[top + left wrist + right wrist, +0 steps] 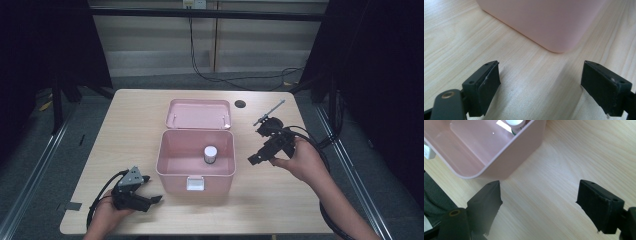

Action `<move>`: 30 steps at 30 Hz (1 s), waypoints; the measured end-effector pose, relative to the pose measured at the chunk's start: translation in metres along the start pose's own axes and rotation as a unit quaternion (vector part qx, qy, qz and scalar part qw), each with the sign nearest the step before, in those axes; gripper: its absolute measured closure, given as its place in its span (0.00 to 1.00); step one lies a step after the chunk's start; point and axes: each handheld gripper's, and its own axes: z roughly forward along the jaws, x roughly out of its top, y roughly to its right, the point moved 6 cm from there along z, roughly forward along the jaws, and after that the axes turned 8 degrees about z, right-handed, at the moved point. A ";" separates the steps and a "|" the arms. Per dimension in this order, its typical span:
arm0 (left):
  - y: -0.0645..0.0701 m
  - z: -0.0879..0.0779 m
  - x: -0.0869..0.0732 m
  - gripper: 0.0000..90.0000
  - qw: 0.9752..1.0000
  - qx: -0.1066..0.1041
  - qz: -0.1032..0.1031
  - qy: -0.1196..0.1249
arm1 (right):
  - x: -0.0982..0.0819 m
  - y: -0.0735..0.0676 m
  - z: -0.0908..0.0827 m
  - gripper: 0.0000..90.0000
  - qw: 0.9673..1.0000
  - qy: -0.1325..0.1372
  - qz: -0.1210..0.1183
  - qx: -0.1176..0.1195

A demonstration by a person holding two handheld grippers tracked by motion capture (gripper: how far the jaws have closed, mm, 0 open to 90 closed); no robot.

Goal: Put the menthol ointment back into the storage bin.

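A pink box (171, 170) stands open in the middle of the table, its lid (198, 114) folded back behind it. Inside stands a small white-capped bottle (210, 154), whose cap also peeks in at the top of the right gripper view (515, 123). My left gripper (159, 199) rests low at the table's front left, open, jaws pointing at the box's near corner (556, 37). My right gripper (254, 160) hovers to the right of the box, open with nothing between its jaws, above bare wood beside the box's wall (519, 152).
A round dark hole (240, 104) sits in the tabletop behind the box at the right. A white latch (195, 183) is on the box's front wall. Cables trail from both grippers off the table edges. Black curtains flank the table.
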 end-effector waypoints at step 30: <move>0.000 0.001 0.000 0.17 1.000 0.006 0.005 0.001 | -0.059 0.033 0.041 0.21 0.999 0.010 0.018 0.029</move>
